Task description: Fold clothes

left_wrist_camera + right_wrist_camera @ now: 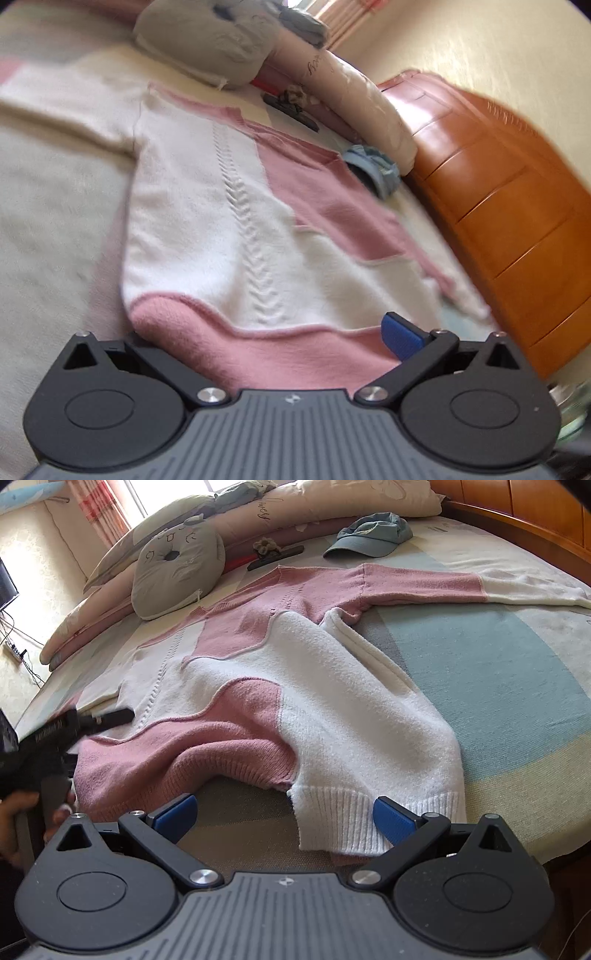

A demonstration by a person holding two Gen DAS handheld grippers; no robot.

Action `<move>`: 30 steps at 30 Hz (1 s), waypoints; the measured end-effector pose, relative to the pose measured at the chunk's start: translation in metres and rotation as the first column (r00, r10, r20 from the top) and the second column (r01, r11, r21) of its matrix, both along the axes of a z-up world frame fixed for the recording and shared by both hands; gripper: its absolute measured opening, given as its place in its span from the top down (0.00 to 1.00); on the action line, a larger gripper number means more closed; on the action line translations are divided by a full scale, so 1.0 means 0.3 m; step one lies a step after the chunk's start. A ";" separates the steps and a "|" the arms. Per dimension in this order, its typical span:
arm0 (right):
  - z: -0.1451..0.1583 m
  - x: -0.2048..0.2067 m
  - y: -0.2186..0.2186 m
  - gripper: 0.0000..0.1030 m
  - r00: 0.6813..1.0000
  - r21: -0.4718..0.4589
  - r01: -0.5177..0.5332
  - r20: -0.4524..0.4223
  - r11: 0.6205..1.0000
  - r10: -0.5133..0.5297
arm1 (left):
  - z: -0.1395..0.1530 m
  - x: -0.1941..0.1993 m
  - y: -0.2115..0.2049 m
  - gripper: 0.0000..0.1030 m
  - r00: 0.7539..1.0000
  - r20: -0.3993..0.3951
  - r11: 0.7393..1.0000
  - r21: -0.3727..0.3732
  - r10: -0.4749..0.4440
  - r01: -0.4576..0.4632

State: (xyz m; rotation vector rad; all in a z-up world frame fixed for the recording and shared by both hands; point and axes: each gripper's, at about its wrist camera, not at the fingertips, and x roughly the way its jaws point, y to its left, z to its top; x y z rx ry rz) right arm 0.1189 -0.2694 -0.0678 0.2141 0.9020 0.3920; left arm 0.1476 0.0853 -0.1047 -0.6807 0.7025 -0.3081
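A pink and white knit sweater (236, 236) lies spread on the bed, one sleeve (461, 585) stretched to the far right. My left gripper (273, 343) is open at the pink hem (258, 354). The fabric covers its left finger, and only the right blue pad (400, 336) shows. In the right wrist view the left gripper (107, 717) sits at the sweater's left edge, held by a hand (22, 805). My right gripper (284, 816) is open at the near edge of the sweater (332, 709). The white ribbed hem (351, 812) hangs between its blue pads (175, 814), raised off the sheet.
A grey cushion (177, 568), long pillows (314, 506) and a blue cap (373, 535) lie at the head of the bed, with a black bar-shaped item (275, 557) beside them. A wooden headboard (509, 206) borders the mattress. The striped bedsheet (498, 686) lies bare to the right.
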 end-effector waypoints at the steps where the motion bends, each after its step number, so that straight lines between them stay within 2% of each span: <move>1: 0.001 -0.003 -0.002 0.00 1.000 0.003 0.000 0.002 1.000 0.000 | 0.000 0.003 0.005 0.01 1.000 -0.002 0.999 -0.040 -0.006 0.005; 3: 0.003 -0.007 -0.007 0.00 1.000 0.007 0.002 0.003 1.000 -0.002 | 0.008 -0.027 -0.004 0.01 0.999 0.014 0.995 -0.085 -0.047 0.048; 7: 0.000 -0.011 -0.013 0.00 1.000 0.012 0.005 -0.001 1.000 -0.005 | 0.035 -0.130 -0.033 0.01 0.988 0.076 0.984 -0.106 -0.137 0.144; 10: 0.001 -0.016 -0.009 0.00 1.000 0.013 -0.005 0.000 1.000 0.005 | 0.055 -0.186 -0.028 0.01 0.978 0.120 0.974 -0.129 -0.169 0.184; 20: 0.011 -0.031 -0.001 0.00 1.000 -0.002 -0.011 0.003 1.000 0.011 | 0.158 -0.210 0.066 0.01 0.957 0.266 0.953 -0.242 -0.113 0.180; 24: 0.011 -0.029 -0.004 0.00 1.000 -0.004 -0.004 0.002 1.000 0.004 | 0.225 -0.224 0.085 0.01 0.944 0.304 0.970 -0.163 -0.124 0.180; 27: 0.006 -0.027 0.006 0.00 1.000 -0.005 -0.009 -0.004 1.000 0.009 | 0.218 -0.236 0.084 0.01 0.959 0.259 0.990 -0.050 -0.112 0.129; 30: 0.006 -0.027 0.015 0.00 1.000 -0.012 -0.020 -0.003 1.000 0.020 | 0.190 -0.240 0.083 0.01 0.980 0.183 0.996 0.058 -0.073 0.064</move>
